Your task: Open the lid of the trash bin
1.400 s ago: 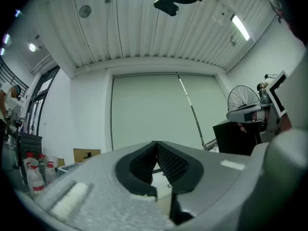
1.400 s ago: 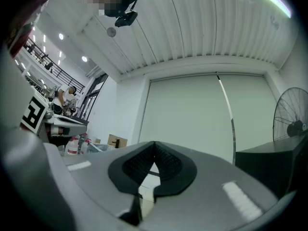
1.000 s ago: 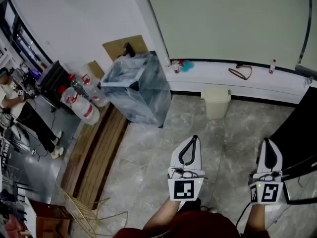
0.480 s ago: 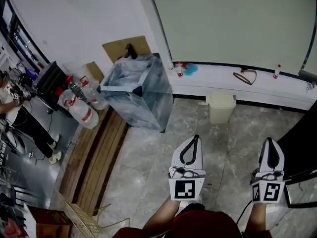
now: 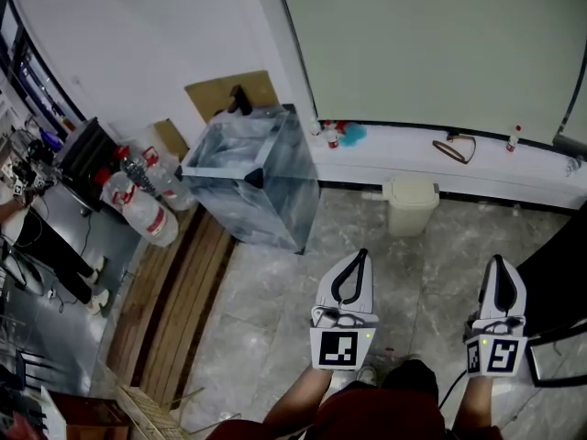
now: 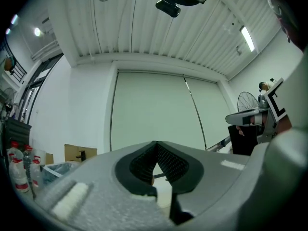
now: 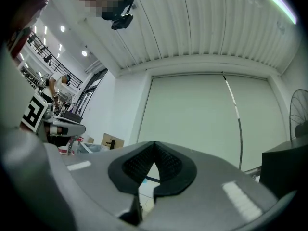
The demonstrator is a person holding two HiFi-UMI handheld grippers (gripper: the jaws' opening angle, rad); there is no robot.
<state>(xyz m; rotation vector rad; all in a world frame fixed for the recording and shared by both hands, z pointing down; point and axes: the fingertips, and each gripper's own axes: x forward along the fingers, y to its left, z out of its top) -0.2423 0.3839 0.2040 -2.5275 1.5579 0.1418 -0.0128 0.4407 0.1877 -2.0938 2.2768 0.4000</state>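
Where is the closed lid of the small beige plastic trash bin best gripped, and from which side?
Probably the front lip of the lid, coming from the open floor side: the small beige plastic trash bin has the white ledge right behind it, and the lid looks wider than the body. No hinge shows.

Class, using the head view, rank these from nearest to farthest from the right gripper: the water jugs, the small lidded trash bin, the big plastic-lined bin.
From the right gripper:
1. small lidded trash bin, ahead-left by the wall ledge.
2. big plastic-lined bin, farther left.
3. water jugs, far left beside the wooden strip.
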